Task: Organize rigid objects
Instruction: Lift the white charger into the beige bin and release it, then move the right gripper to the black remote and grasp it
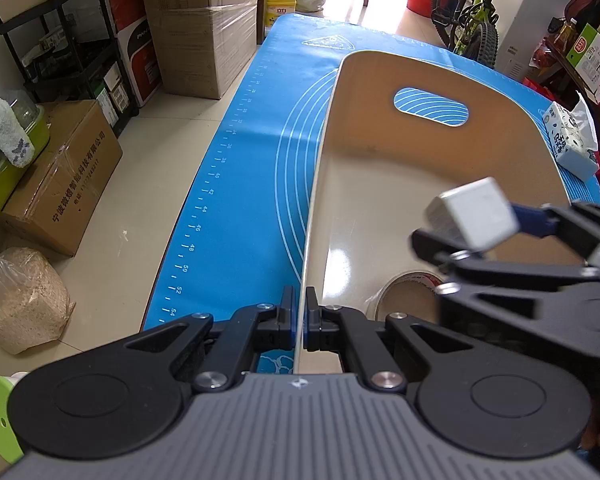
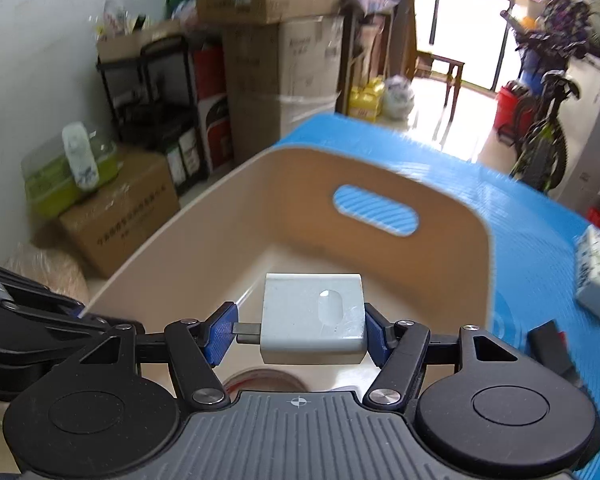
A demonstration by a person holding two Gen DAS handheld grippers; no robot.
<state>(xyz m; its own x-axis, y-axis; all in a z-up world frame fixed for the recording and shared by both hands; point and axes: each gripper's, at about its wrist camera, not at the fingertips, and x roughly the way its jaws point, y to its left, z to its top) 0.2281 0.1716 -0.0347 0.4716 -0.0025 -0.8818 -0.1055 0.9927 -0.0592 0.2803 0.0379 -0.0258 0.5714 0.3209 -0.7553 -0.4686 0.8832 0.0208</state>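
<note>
On a blue mat (image 1: 236, 184) amid stacked boxes, left gripper (image 1: 300, 320) clamped tight on the bin (image 1: 380, 208) wall to steady it, right gripper (image 2: 298, 330) holding a white charger (image 2: 314, 318) over the opening, seemingly for dropping in.

Cardboard boxes (image 1: 198, 20), bicycle (image 1: 470, 20), yellow jug (image 1: 281, 4)

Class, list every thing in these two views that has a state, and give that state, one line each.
Left tool: shut on the bin's side wall.
Right tool: shut on the white charger, over the bin.
White charger: held in the air, metal prong against one pad.
Beige bin: upright on the blue mat, open-topped.
Tape roll: lying flat inside the bin.
Tissue pack: on the mat, outside the bin.
</note>
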